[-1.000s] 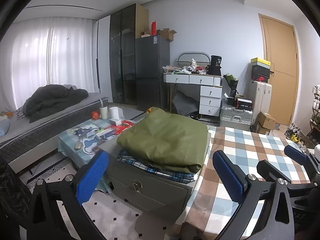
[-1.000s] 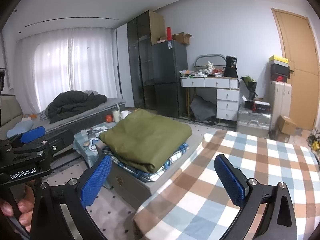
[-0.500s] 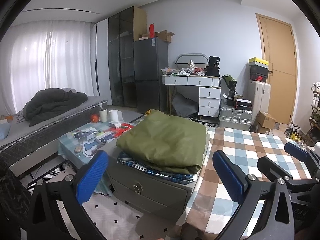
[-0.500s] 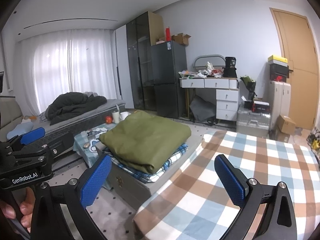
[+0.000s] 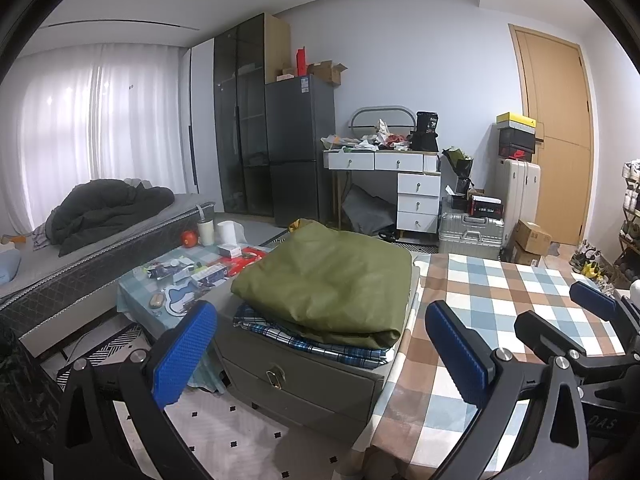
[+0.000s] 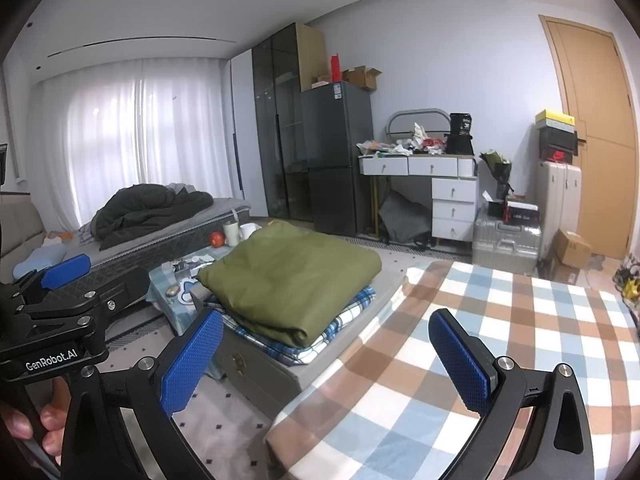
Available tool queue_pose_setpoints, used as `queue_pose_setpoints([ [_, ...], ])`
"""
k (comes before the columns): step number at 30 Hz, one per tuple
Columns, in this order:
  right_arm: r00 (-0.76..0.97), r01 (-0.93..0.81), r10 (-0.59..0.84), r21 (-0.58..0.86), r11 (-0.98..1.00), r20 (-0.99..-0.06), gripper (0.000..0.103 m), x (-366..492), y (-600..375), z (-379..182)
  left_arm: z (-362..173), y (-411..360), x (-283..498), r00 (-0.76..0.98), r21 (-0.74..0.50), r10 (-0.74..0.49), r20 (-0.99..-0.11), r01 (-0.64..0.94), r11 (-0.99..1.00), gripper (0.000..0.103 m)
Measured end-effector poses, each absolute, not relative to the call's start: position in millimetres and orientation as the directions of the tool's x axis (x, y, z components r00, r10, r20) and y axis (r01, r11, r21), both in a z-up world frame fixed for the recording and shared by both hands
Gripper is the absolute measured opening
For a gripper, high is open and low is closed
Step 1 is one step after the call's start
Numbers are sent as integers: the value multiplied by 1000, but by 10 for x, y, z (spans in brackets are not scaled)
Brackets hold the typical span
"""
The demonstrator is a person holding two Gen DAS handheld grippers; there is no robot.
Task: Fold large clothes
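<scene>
Little has changed since a second ago — both views have only tilted slightly, and the folded green garment (image 5: pixel 328 280) still rests on the plaid cloth (image 5: pixel 304 342) atop the grey drawer chest (image 5: pixel 296 384). Left tongs (image 5: pixel 320 344) and right tongs (image 6: pixel 326 354) gape wide, holding nothing. The garment lies ahead, between the left tongs' pads, well apart. Beside it, the checked counter (image 6: pixel 480 340) lies bare — a cluttered low table (image 5: pixel 168 276) stands beyond.

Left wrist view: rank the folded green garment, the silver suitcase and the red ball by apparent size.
1. Folded green garment, largest, though also nearest the camera.
2. Silver suitcase.
3. Red ball, clearly smallest.
</scene>
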State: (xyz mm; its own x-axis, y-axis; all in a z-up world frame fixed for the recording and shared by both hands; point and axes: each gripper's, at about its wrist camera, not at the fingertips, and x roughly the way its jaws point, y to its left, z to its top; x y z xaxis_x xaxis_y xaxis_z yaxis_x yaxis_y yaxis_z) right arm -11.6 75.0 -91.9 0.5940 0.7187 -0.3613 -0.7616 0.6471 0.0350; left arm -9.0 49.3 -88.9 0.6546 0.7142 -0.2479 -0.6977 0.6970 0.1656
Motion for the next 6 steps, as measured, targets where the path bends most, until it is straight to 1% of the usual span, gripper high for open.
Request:
queue_pose_setpoints([
  [4,597,-757,717,44,652,-359,103,-101,722,-925,-901,486,-59,667,169,705,-242,-686,707,102],
  [6,598,-754,715,50,655,-361,103,-70,698,-936,-917,488,-18,685,162,683,-254,-666,728,102],
])
